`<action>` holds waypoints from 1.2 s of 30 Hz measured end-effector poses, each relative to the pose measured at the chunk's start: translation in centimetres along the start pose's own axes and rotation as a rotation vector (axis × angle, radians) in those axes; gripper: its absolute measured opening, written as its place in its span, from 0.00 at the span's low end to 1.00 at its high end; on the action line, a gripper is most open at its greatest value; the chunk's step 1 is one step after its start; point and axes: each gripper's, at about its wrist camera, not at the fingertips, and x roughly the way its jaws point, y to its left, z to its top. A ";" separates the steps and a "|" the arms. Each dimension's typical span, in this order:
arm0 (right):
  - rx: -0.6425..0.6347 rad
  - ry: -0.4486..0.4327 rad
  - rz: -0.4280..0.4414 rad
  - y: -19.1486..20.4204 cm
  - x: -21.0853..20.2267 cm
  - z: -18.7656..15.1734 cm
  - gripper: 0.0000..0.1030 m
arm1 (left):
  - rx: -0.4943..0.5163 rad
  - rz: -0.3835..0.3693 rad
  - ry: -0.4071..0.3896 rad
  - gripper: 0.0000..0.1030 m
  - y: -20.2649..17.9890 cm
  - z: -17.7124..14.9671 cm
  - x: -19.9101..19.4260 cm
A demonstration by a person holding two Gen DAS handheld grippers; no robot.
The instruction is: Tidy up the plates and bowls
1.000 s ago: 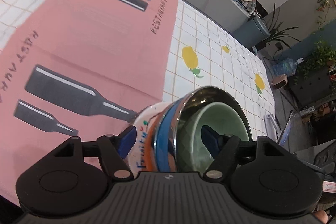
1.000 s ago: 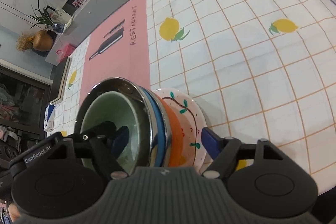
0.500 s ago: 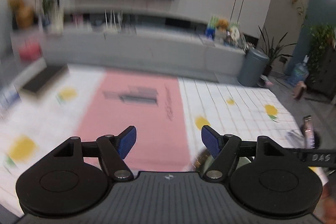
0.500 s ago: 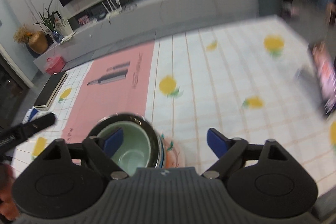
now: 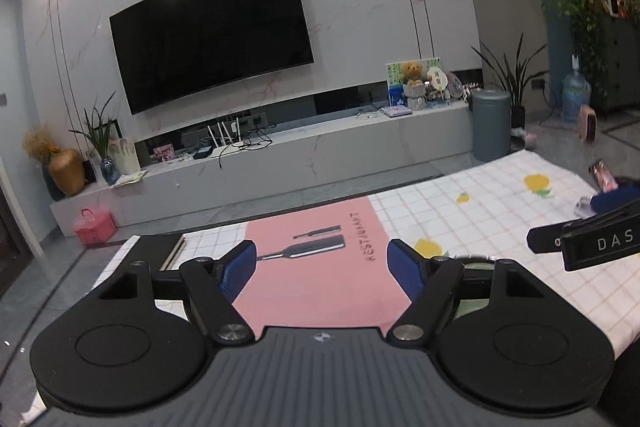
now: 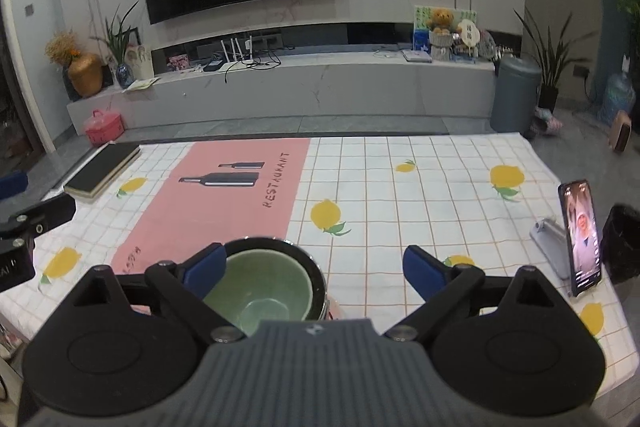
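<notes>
A stack of dishes sits near the table's front edge: a green bowl (image 6: pixel 260 291) nested in a steel bowl (image 6: pixel 316 275), with a patterned plate's edge (image 6: pixel 335 310) under them. My right gripper (image 6: pixel 314 269) is open and empty, raised just above and behind the stack, its left finger over the green bowl's rim. My left gripper (image 5: pixel 322 267) is open and empty, raised over the pink mat. A sliver of the steel bowl's rim (image 5: pixel 476 261) shows behind its right finger. The right gripper also shows in the left wrist view (image 5: pixel 584 247).
The table wears a white grid cloth with lemons (image 6: pixel 400 195) and a pink mat (image 6: pixel 224 199). A dark book (image 6: pixel 102 169) lies at the far left corner. A lit phone on a stand (image 6: pixel 580 239) and a black box (image 6: pixel 624 243) stand at the right edge.
Both grippers let go of the stack, lifted and tilted up from a close downward look to a level view of the room. The stack stays on the table.
</notes>
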 end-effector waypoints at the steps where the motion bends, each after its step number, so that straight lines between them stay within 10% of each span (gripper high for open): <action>1: -0.018 -0.007 -0.011 0.3 -0.3 -0.4 0.93 | 0.000 0.003 0.011 0.85 -0.1 -0.2 0.0; 19: -0.049 0.123 -0.027 4.9 -0.7 -8.0 0.94 | -0.147 -0.021 0.393 0.85 0.6 -7.7 1.4; 36: 0.009 0.136 -0.040 3.9 -0.2 -8.3 0.94 | -0.157 -0.022 0.415 0.85 0.0 -7.9 2.1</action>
